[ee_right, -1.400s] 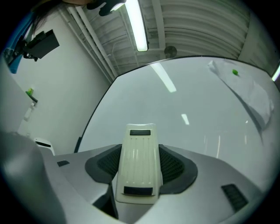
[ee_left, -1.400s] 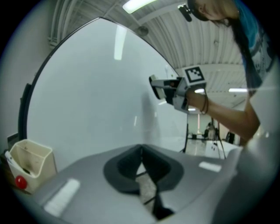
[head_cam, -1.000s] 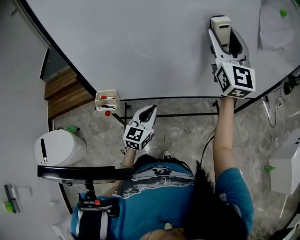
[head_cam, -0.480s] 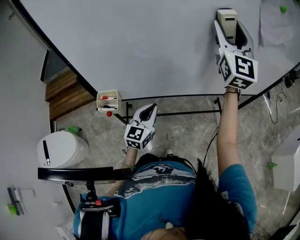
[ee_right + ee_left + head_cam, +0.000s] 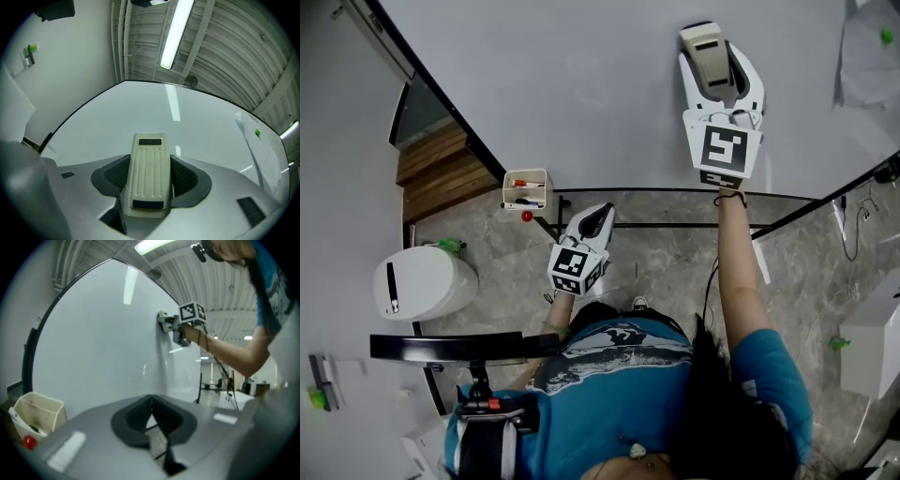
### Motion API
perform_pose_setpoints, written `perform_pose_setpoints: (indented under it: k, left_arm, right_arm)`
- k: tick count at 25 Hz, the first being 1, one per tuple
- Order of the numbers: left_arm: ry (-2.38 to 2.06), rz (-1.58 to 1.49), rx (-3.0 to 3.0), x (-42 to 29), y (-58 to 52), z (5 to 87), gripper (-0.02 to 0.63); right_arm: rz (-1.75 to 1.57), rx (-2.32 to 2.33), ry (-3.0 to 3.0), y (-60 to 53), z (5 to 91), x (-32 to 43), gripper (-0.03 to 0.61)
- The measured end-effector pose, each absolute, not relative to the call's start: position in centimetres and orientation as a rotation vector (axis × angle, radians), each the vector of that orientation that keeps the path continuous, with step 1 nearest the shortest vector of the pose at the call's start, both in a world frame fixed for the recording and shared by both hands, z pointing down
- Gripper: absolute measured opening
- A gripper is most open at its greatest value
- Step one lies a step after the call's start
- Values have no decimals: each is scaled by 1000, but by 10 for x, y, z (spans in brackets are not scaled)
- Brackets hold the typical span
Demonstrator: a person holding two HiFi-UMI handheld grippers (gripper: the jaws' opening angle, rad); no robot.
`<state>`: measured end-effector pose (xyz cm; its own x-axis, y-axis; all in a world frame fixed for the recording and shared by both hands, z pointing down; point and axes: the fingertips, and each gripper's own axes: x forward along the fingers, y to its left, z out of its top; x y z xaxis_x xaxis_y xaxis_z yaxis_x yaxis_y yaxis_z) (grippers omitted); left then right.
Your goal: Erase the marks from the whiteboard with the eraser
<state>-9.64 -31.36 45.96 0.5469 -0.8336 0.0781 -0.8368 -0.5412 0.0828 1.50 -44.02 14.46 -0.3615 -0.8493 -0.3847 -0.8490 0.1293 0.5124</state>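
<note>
The right gripper (image 5: 719, 64) is raised at the end of an outstretched arm. Its jaws are closed on the cream eraser (image 5: 149, 161), one jaw on each long side, so the eraser's far end sticks out past the fingertips toward the whiteboard (image 5: 562, 84). Clamping the long sides probably keeps the eraser from twisting as it is swept, and the ribbed plastic back gives the jaws something firm to squeeze. In the left gripper view the eraser appears to meet the board's surface, though real contact and which face touches are hard to confirm. The eraser thus sits between the right gripper's jaws, high on the board and right of its middle. It is near a sheet of paper (image 5: 867, 56) fixed to the board but apart from it. The left gripper (image 5: 151, 401) hangs low by the person's waist, below the board's bottom edge, with its jaws together and nothing between them. It has no part in the wiping and is probably held down simply to be out of the way. Near it, a small cream box (image 5: 525, 190) holding markers hangs at the board's lower edge. No marks show on any stretch of board the views cover, so I judge the wiping either close to finished or aimed at traces too faint to make out.
</note>
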Motion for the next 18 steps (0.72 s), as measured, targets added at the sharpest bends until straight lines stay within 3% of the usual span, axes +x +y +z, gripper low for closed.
perform_pose_setpoints:
  k: [11,18]
  left_arm:
    - [-1523,35,2608,-133,-304,464,6]
    - [-1567,36,2569,-157,-303,472,6]
  right_arm:
    - [-1099,1408,-2333,-425,237,-131,262]
    - [-1114,1258,-2312,-425,288,-182,262]
